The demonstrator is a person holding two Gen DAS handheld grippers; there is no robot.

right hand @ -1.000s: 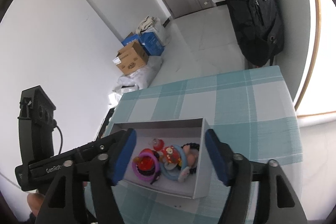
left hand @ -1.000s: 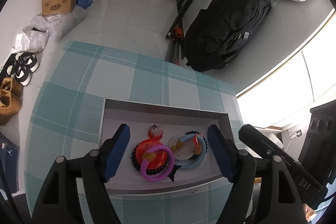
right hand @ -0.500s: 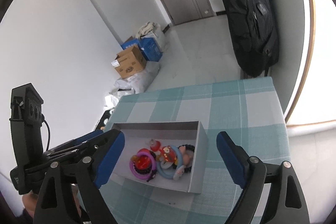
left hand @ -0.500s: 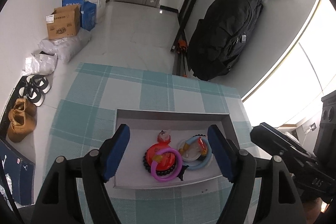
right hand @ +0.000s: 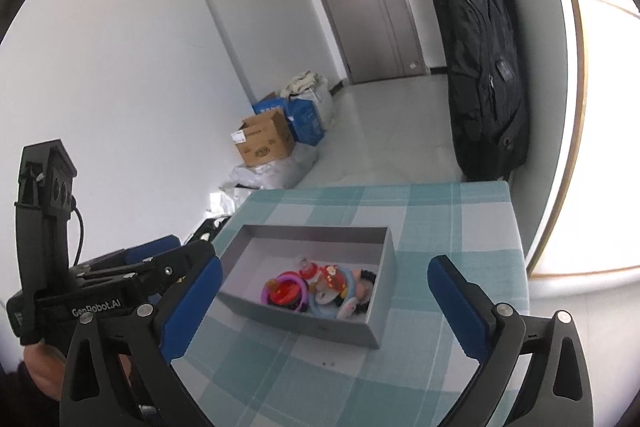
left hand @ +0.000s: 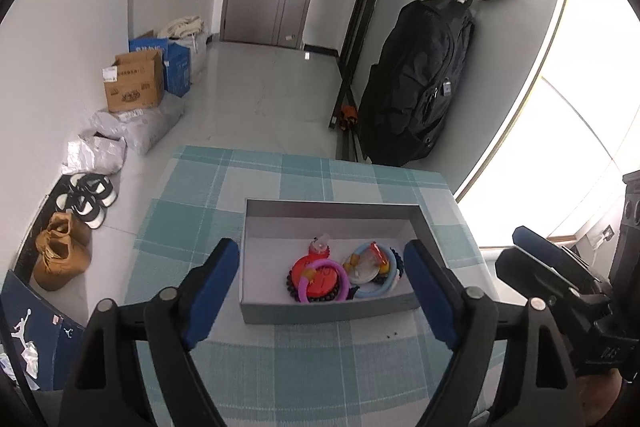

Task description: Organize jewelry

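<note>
- The grey box [left hand: 332, 309] lies on the table [left hand: 280, 183] with the checked cloth; its long axis runs left to right in the left wrist view.
- Inside, at the near right part, lie the purple ring [left hand: 322, 281], the red piece [left hand: 316, 273] and the light blue ring [left hand: 374, 289], touching each other.
- The left gripper [left hand: 322, 291] has its fingers spread; they have just been opening and hold nothing.
- The right gripper [right hand: 324, 301] has its fingers spread very wide, just opened, also empty.
</note>
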